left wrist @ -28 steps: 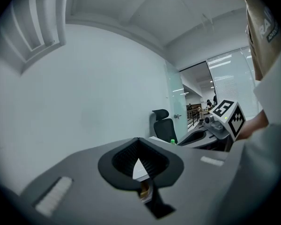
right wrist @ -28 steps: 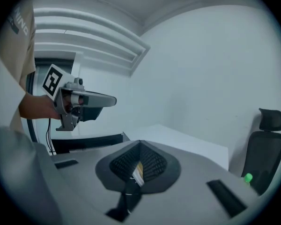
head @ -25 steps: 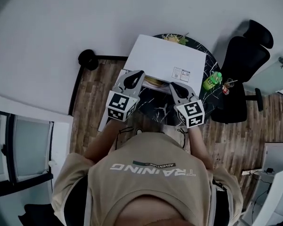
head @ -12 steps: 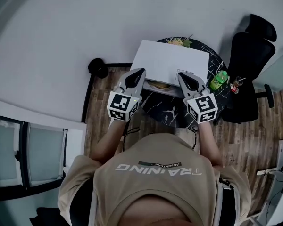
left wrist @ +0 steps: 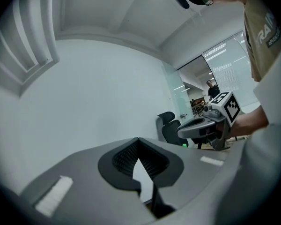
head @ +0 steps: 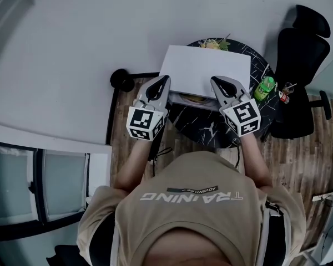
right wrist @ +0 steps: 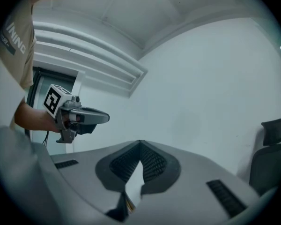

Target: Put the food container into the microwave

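Wood floor point(head: 299, 165) meets a pale wall. One person in a tan shirt point(head: 191, 204) stands at the table, seen from above. One black office chair point(head: 297, 65) stands at the table's right side. One round black marbled table point(head: 202, 129). On it, one white microwave point(head: 205, 70), top face toward the camera. Two hand-held grippers are raised over the microwave's near edge, one at each front corner, well apart. Left hand-held gripper point(head: 165, 80): in its own view the jaw tips meet, pinched narrow, and only a thin white sliver shows in the slit behind the tips. Right hand-held gripper point(head: 215, 81): the same, tips together, a white sliver in the slit with a trace of yellow at its lower end. I cannot tell what the white is in either slit. One round black object point(head: 122, 80) sits on the floor left of the table. One food container point(head: 195, 98), yellowish contents, peeks out under the microwave's near edge, between the two grippers. Inside the cavity or just in front of it: cannot tell. One green bottle point(head: 265, 86) stands right of the microwave. One small reddish item point(head: 283, 96) is just beside the bottle, too small to name. Something green and yellow point(head: 213, 44) lies behind the microwave.
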`<control>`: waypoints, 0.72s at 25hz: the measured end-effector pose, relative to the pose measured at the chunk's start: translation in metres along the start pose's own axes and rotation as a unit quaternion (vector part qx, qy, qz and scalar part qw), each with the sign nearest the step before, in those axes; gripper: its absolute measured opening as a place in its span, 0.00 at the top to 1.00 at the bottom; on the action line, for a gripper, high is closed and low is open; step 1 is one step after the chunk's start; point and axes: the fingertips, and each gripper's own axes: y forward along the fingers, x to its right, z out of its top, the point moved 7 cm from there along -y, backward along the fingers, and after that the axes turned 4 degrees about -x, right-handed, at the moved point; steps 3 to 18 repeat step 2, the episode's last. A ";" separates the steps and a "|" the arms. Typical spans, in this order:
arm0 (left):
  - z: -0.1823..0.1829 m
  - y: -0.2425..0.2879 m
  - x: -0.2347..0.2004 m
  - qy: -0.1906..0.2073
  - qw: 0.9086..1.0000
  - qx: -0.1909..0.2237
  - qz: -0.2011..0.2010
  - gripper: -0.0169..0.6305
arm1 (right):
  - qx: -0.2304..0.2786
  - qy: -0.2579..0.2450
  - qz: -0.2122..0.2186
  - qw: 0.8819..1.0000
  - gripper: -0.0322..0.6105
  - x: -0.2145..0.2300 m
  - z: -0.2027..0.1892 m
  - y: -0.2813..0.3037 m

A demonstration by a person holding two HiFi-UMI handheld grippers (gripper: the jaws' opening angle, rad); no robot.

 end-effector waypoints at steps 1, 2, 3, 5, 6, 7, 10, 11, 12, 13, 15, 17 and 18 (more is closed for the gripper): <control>-0.002 0.002 -0.001 -0.001 1.000 -0.002 0.001 0.97 | 0.000 -0.003 0.004 1.000 0.94 0.000 0.001 0.004; -0.005 0.003 -0.002 -0.003 1.000 -0.005 0.003 0.97 | 0.000 -0.007 0.007 1.000 0.94 0.000 0.002 0.007; -0.005 0.003 -0.002 -0.003 1.000 -0.005 0.003 0.97 | 0.000 -0.007 0.007 1.000 0.94 0.000 0.002 0.007; -0.005 0.003 -0.002 -0.003 1.000 -0.005 0.003 0.97 | 0.000 -0.007 0.007 1.000 0.94 0.000 0.002 0.007; -0.005 0.003 -0.002 -0.003 1.000 -0.005 0.003 0.97 | 0.000 -0.007 0.007 1.000 0.94 0.000 0.002 0.007; -0.005 0.003 -0.002 -0.003 1.000 -0.005 0.003 0.97 | 0.000 -0.007 0.007 1.000 0.94 0.000 0.002 0.007; -0.005 0.003 -0.002 -0.003 1.000 -0.005 0.003 0.97 | 0.000 -0.007 0.007 1.000 0.94 0.000 0.002 0.007; -0.005 0.003 -0.002 -0.003 1.000 -0.005 0.003 0.97 | 0.000 -0.007 0.007 1.000 0.94 0.000 0.002 0.007; -0.005 0.003 -0.002 -0.003 1.000 -0.005 0.003 0.97 | 0.000 -0.007 0.007 1.000 0.94 0.000 0.002 0.007; -0.005 0.003 -0.002 -0.003 1.000 -0.005 0.003 0.97 | 0.000 -0.007 0.007 1.000 0.94 0.000 0.002 0.007; -0.005 0.003 -0.002 -0.003 1.000 -0.005 0.003 0.97 | 0.000 -0.007 0.007 1.000 0.94 0.000 0.002 0.007; -0.005 0.003 -0.002 -0.003 1.000 -0.005 0.003 0.97 | 0.000 -0.007 0.007 1.000 0.94 0.000 0.002 0.007; -0.005 0.003 -0.002 -0.003 1.000 -0.005 0.003 0.97 | 0.000 -0.007 0.007 1.000 0.94 0.000 0.002 0.007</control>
